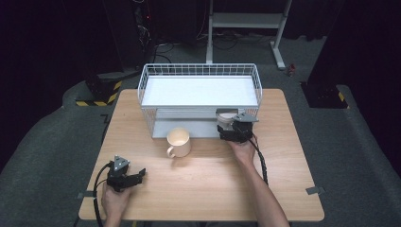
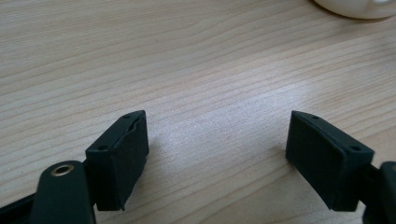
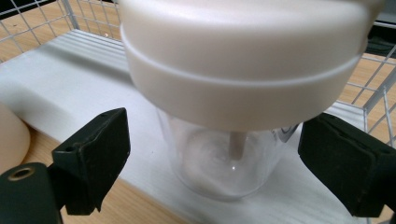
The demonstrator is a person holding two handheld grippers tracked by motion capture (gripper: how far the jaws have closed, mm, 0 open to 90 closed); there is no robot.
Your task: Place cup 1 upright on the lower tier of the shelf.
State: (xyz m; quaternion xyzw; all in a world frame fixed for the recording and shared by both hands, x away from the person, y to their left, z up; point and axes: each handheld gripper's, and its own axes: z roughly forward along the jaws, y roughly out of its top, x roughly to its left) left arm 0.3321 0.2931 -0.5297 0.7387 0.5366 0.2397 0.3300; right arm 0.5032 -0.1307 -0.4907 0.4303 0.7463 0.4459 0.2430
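Two grippers, both with fingers wide: the right gripper (image 3: 212, 163) brackets a jar (image 3: 224, 107) on the rack's (image 1: 198, 90) lower shelf, ungrasped; the left gripper (image 2: 217, 158) idles over the counter (image 1: 208, 189) near a mug (image 1: 178, 142).

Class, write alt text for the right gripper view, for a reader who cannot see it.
A clear jar with a wide cream lid stands on a white shelf between the right gripper's open black jaws, which do not touch it. White wire mesh runs behind.
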